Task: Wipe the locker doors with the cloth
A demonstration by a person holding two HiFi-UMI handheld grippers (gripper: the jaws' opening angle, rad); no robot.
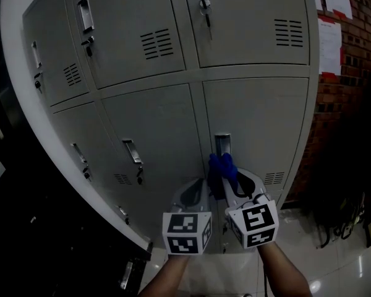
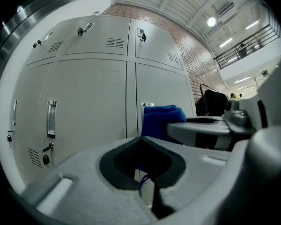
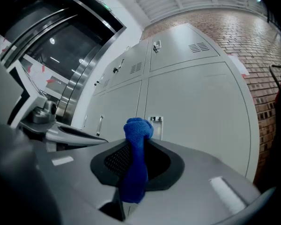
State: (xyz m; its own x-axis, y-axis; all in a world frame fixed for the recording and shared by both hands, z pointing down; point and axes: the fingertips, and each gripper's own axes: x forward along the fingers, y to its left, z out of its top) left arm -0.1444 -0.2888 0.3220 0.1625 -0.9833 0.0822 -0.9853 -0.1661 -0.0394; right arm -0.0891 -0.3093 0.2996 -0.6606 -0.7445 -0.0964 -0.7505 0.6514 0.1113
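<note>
Right claw (image 3: pixel 139 146) pinches the blue cloth (image 3: pixel 137 130) near the locker door (image 3: pixel 201 102) ahead; left claw (image 2: pixel 141 140) closed, empty. Next: press and sweep.

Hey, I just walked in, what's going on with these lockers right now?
A person holds a tool in each hand in front of grey lockers. The right tool is clamped on a bunched blue cloth, held up just below the handle of a lower locker door; whether it touches the door is unclear. The left tool sits beside it, shut and empty.
</note>
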